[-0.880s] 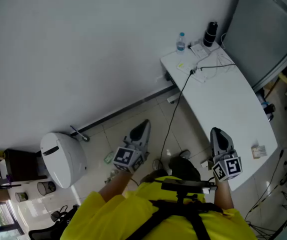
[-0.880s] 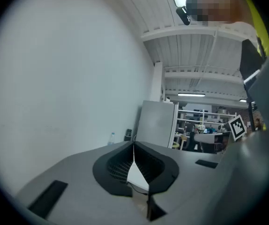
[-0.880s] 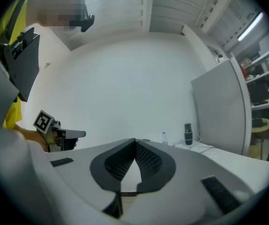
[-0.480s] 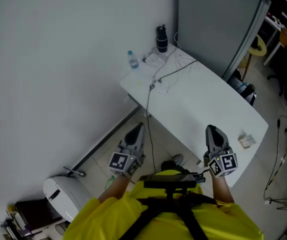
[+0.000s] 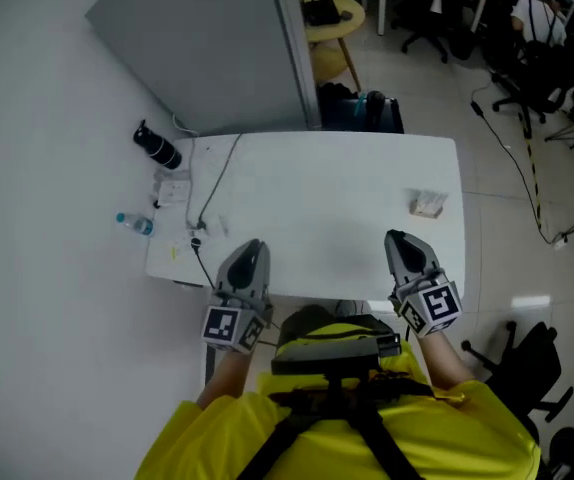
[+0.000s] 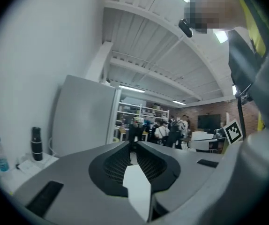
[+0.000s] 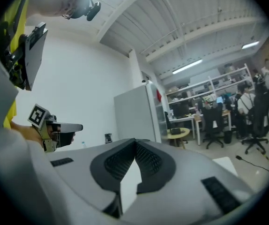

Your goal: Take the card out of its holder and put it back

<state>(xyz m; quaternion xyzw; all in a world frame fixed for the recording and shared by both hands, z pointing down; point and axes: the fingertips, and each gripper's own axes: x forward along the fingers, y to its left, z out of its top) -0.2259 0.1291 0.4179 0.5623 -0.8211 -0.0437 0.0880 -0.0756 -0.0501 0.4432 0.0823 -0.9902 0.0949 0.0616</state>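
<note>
In the head view, the person in a yellow top stands at the near edge of a white bench, a tool in each hand over that edge. The left tool and right tool both point away across the bench, well apart from each other. The card holder lies on the bench just beyond the right tool and a little to its right, touched by neither; it is too small to tell the card from the holder. Beyond the left tool and off to its left are a black flask, a water bottle and a cable. In the left gripper view, the left tool's dark pads stand all but together with nothing between them; the flask and bottle sit far to its left. In the right gripper view, the right tool's jaws meet at the tips, empty, with the left tool off to its left.
</note>
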